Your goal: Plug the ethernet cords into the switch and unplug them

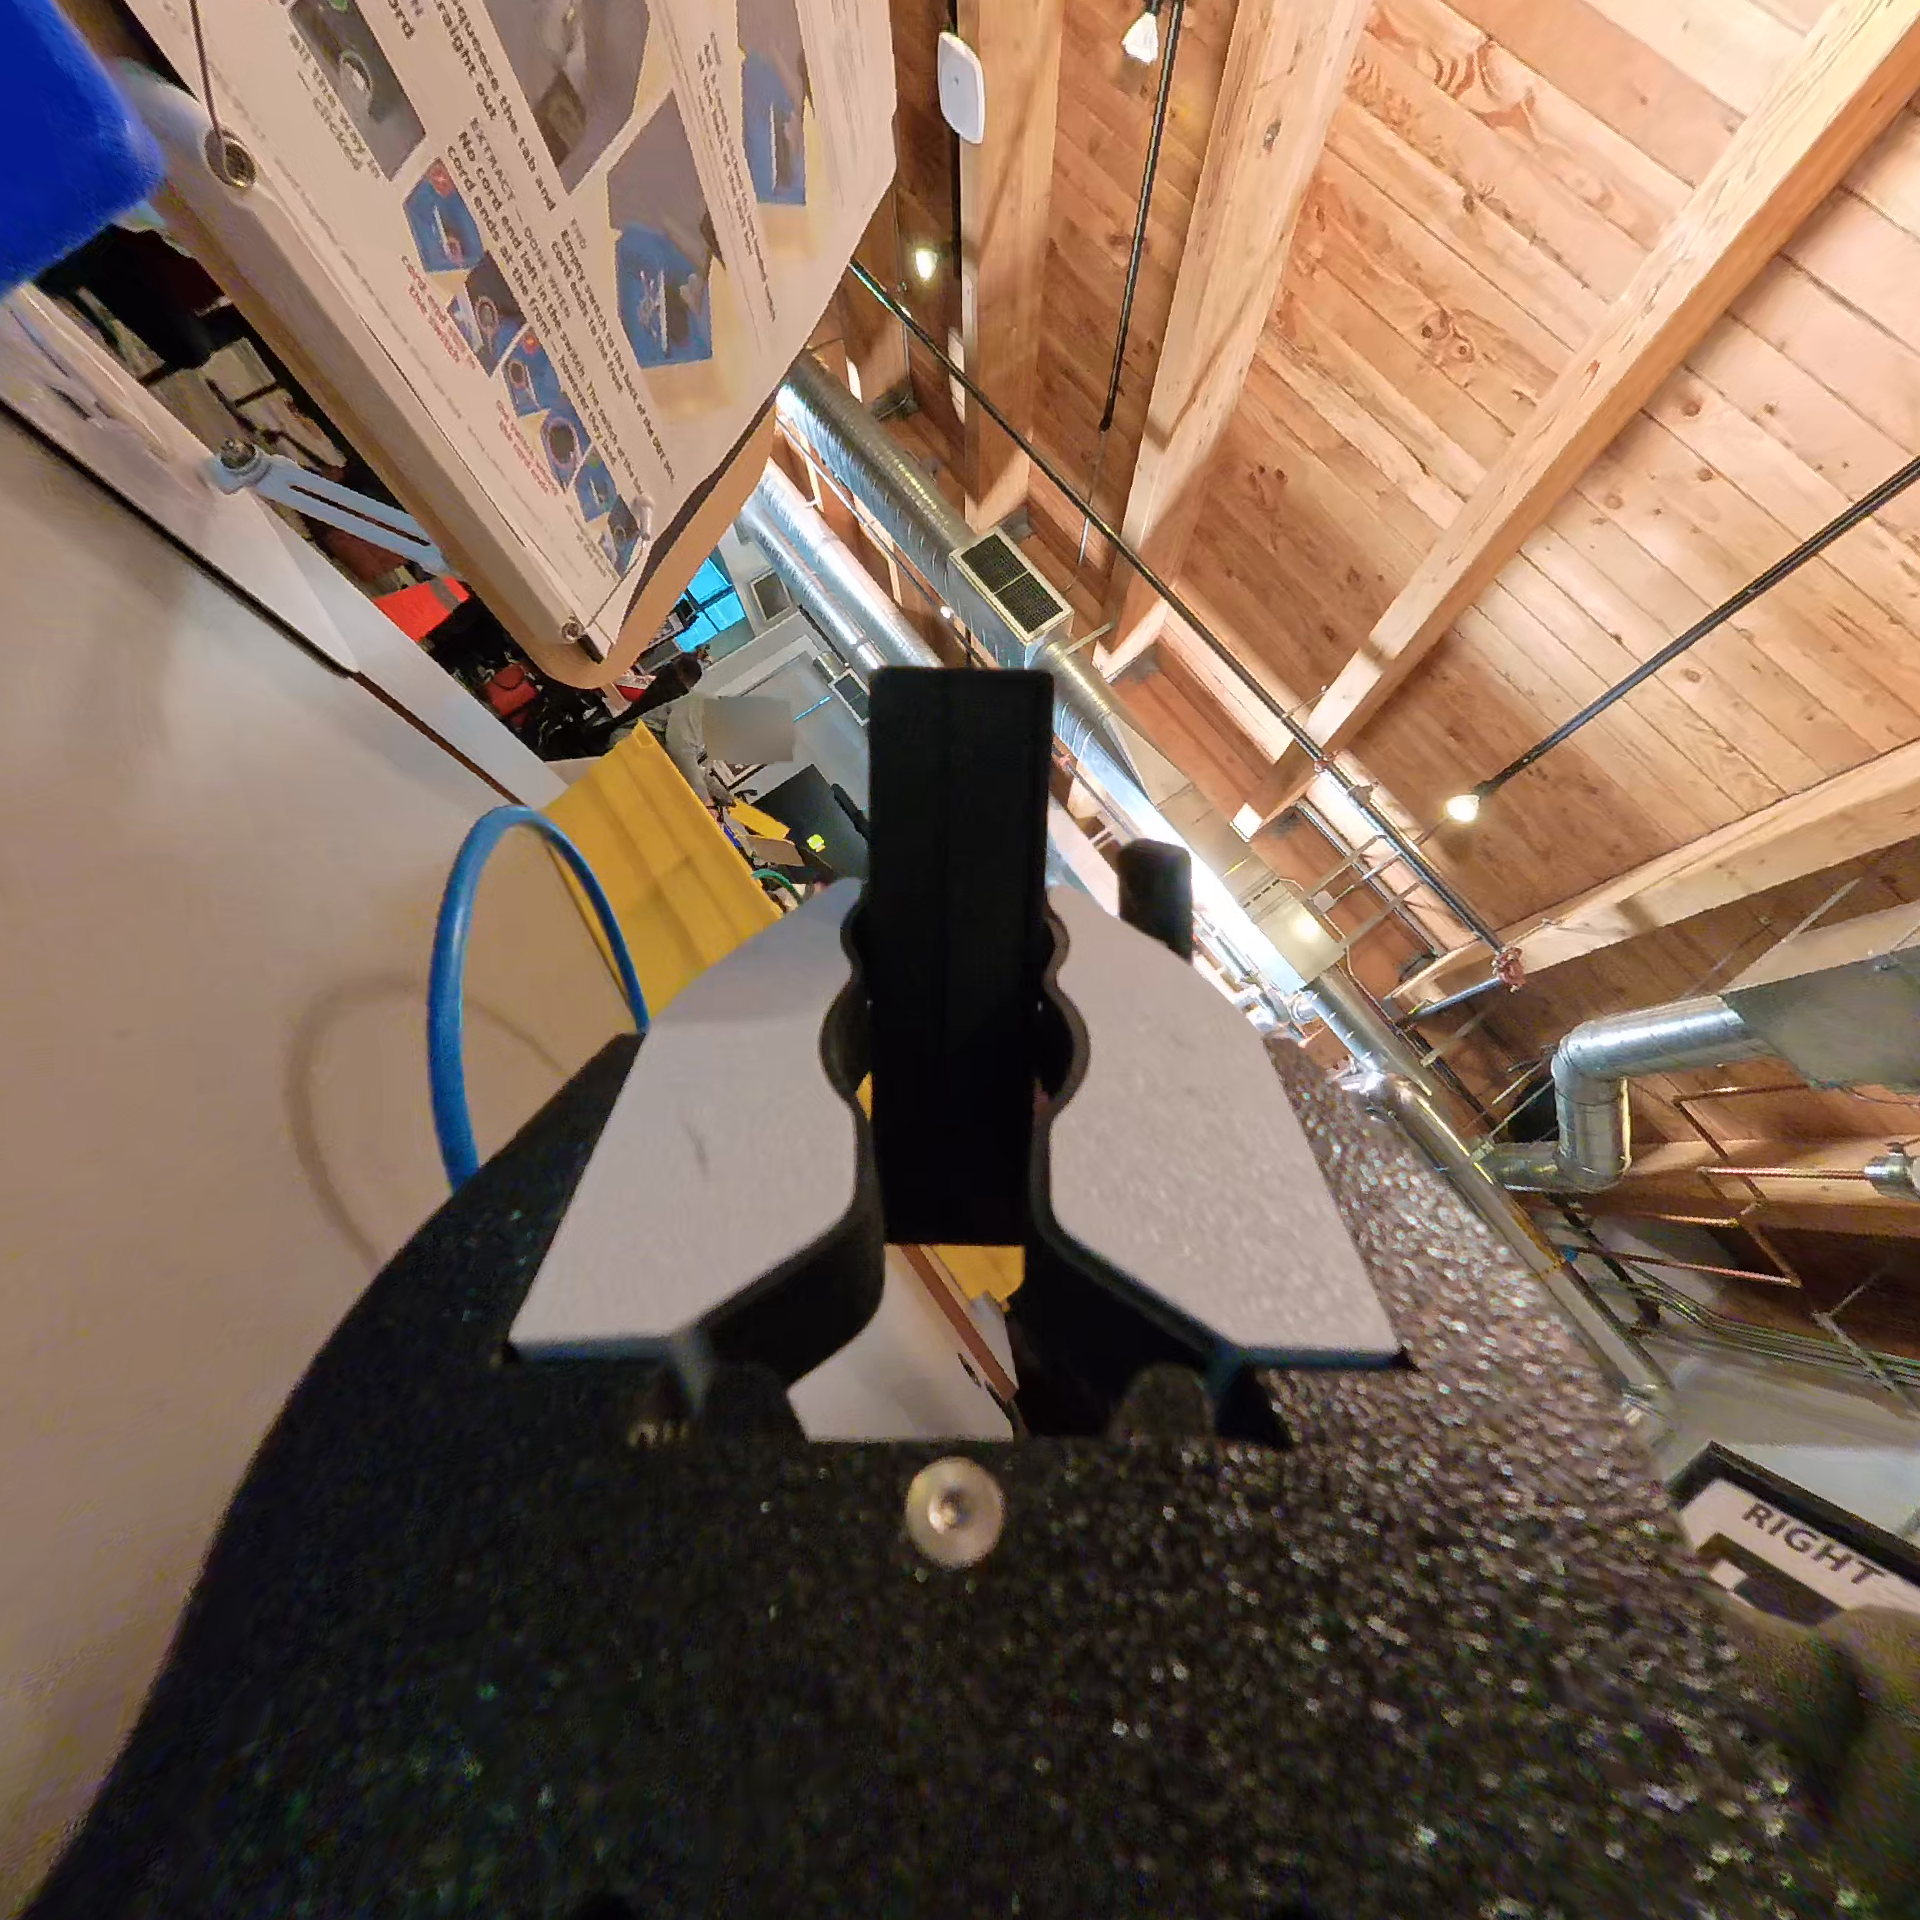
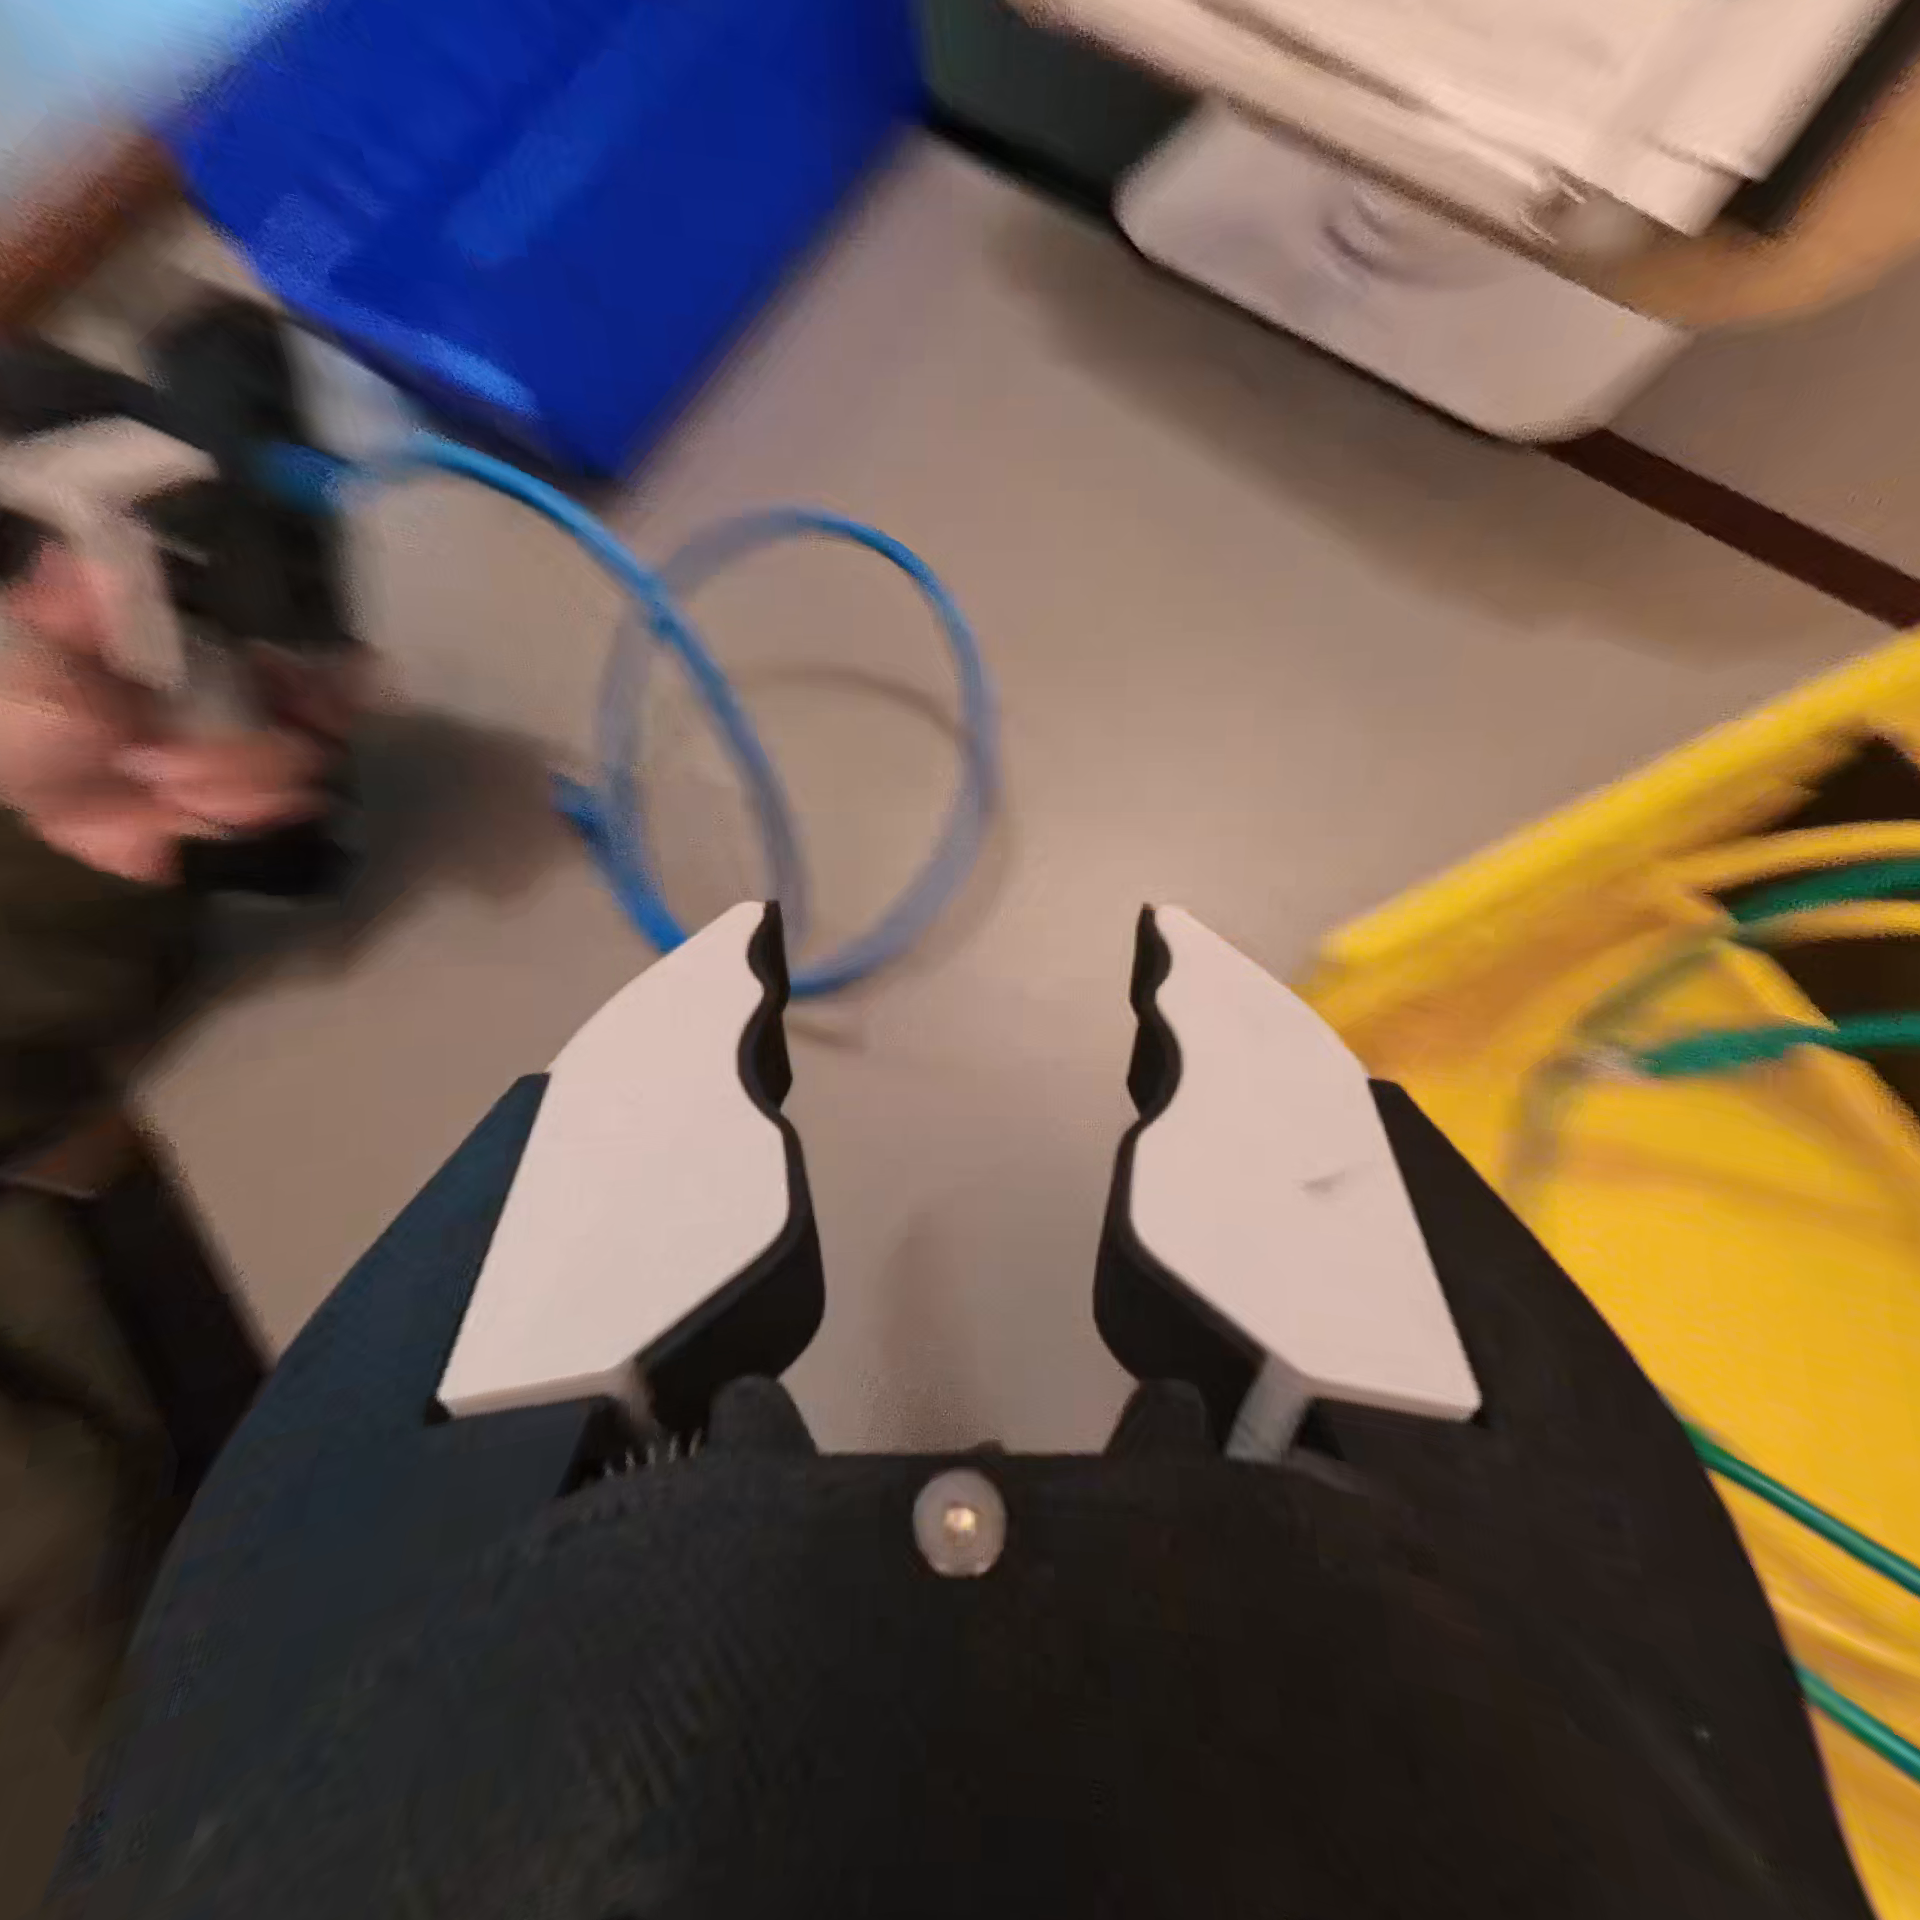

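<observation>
While the left gripper [image 1: 958, 935] tilts up toward the timber ceiling [image 1: 1455, 468], its jaws are clamped on a black rectangular block [image 1: 956, 935] that stands upright between the fingers; judged from the task, this is probably the switch, though no ports show from this side. Held high and pinched across its narrow faces, likely so the port side faces the other hand. Blue ethernet cord [image 2: 883, 623] arcs from near the left gripper, seen blurred at far left of the right wrist view, down into a loose loop on the beige tabletop [image 2: 1143, 675]; whether its near end is plugged in cannot be told. A free connector end [image 2: 582, 810] hangs just beside the loop. Right gripper [image 2: 958, 997] hovers over the tabletop with jaws spread wide and nothing between them, tips near the loop's lower edge, apparently placed to pick up the cord or its plug. Heavy motion blur in this view. Around: yellow bin [image 2: 1662, 1195] at right holding green and yellow cords [image 2: 1818, 904], close beside the right gripper's outer finger; blue bin [image 2: 540, 208] beyond the loop; white box [image 2: 1403, 260] at top right. An instruction sheet on a board [image 1: 540, 260] hangs above the table edge. Likely snag: the coiled cord may drag or twist when lifted, and the yellow bin's wall crowds the right side.
</observation>
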`<state>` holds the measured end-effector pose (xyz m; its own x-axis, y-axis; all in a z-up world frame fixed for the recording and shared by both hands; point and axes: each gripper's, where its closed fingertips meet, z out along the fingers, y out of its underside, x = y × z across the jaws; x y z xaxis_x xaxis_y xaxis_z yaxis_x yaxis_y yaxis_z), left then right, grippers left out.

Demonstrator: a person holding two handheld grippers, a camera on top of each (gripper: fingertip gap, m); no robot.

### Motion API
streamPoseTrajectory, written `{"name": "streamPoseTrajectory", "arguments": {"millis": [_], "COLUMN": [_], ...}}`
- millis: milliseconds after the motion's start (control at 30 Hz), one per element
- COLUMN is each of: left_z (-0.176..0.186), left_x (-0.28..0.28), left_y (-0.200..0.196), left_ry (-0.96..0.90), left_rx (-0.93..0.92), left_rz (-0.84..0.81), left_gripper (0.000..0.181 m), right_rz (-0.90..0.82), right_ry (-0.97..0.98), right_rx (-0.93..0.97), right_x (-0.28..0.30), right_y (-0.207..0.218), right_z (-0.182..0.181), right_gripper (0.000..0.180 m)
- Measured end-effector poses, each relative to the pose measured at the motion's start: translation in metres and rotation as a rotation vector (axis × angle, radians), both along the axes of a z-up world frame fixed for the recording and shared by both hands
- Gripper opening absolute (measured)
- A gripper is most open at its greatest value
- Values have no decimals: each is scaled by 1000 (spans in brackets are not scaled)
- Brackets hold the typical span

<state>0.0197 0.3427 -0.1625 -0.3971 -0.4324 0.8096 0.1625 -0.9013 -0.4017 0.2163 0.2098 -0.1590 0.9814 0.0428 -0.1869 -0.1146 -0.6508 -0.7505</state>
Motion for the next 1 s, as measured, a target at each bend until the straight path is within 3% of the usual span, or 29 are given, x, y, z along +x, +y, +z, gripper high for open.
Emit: {"name": "streamPoseTrajectory", "arguments": {"millis": [133, 367, 633, 733, 1000], "left_z": [-11, -23, -34, -36, -36], "left_x": [6, 18, 33, 35, 36], "left_y": [-5, -30, -61, -69, -74], "left_ry": [51, 60, 108, 124, 176], "left_rx": [-65, -293, -330, -322, -181], "left_rz": [-36, -188, -271, -277, -246], "left_gripper": [27, 27, 27, 27, 27], "right_rz": [65, -117, -288, -271, -309], "right_ry": [346, 934, 920, 951, 957], "right_rx": [329, 599, 618, 632, 660], "right_x": [-115, -160, -147, -150, -147], "right_y": [14, 56, 57, 55, 53], "right_z": [16, -24, -41, -41, -41], "right_gripper": [43, 40, 39, 18, 15]}}
